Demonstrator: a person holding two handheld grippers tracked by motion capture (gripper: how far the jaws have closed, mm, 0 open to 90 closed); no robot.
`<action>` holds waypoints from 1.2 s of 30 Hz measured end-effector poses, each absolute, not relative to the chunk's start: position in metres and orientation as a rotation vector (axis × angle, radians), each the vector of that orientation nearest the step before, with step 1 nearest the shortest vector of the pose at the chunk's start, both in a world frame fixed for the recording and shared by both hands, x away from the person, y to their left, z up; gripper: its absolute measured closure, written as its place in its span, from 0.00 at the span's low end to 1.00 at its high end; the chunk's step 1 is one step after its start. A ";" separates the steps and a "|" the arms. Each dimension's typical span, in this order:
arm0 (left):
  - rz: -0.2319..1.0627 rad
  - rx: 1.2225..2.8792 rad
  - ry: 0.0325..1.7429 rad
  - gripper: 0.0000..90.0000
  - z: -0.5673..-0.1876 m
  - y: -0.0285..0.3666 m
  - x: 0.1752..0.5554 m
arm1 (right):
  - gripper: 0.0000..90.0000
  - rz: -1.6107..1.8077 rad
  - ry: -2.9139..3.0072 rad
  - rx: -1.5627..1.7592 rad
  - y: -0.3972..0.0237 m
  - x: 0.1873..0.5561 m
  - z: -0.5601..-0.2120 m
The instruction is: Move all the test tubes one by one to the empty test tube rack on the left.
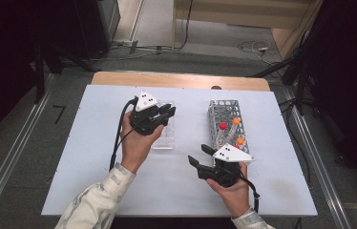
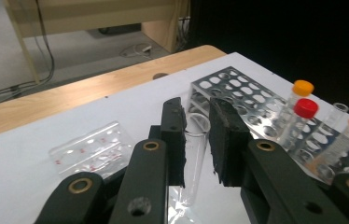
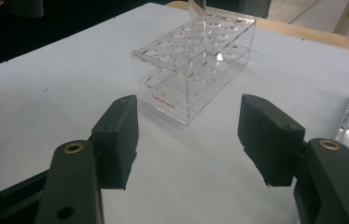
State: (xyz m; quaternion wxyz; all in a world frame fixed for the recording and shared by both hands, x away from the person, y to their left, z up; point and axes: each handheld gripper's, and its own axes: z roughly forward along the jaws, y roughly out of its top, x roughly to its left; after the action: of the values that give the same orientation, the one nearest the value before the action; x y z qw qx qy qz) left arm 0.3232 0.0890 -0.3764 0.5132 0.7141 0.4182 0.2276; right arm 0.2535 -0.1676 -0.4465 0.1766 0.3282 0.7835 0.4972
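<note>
My left gripper [image 1: 167,113] [image 2: 197,113] is shut on a clear uncapped test tube [image 2: 195,154], held upright over the clear acrylic rack [image 1: 163,136] [image 2: 93,149] [image 3: 191,70]. In the right gripper view the clear tube [image 3: 196,16] reaches down to the rack's top plate at its far end. My right gripper [image 1: 199,154] [image 3: 189,135] is open and holds nothing, low over the white board in front of the acrylic rack. A metal rack [image 1: 222,110] [image 2: 238,91] at the right holds a red-capped tube [image 1: 223,126] [image 2: 303,119] and orange-capped tubes [image 1: 236,121] [image 2: 302,88].
The racks stand on a white board [image 1: 95,157] laid on a wooden table [image 1: 181,80]. Bare board lies to the left and along the near edge. Beyond the table, cables [image 1: 257,47] run over the floor and dark stands flank both sides.
</note>
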 end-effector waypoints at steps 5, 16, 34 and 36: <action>0.567 1.725 1.018 0.86 -0.378 0.091 0.327 | 0.40 1.410 2.218 0.931 -0.168 0.253 -0.447; 0.612 1.782 1.021 0.86 -0.393 0.082 0.329 | 0.35 1.417 2.216 0.942 -0.169 0.253 -0.447; 0.597 1.835 1.057 0.84 -0.427 0.076 0.333 | 0.35 1.420 2.221 0.935 -0.168 0.251 -0.447; 0.589 1.822 1.050 0.80 -0.426 0.076 0.332 | 0.34 1.422 2.219 0.930 -0.169 0.251 -0.447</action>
State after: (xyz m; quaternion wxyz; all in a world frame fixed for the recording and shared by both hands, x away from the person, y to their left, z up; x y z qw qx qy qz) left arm 0.3318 0.0759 -0.4256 0.4608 0.7405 0.4266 0.2394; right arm 0.2513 -0.1686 -0.4467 0.1725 0.3277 0.7822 0.5011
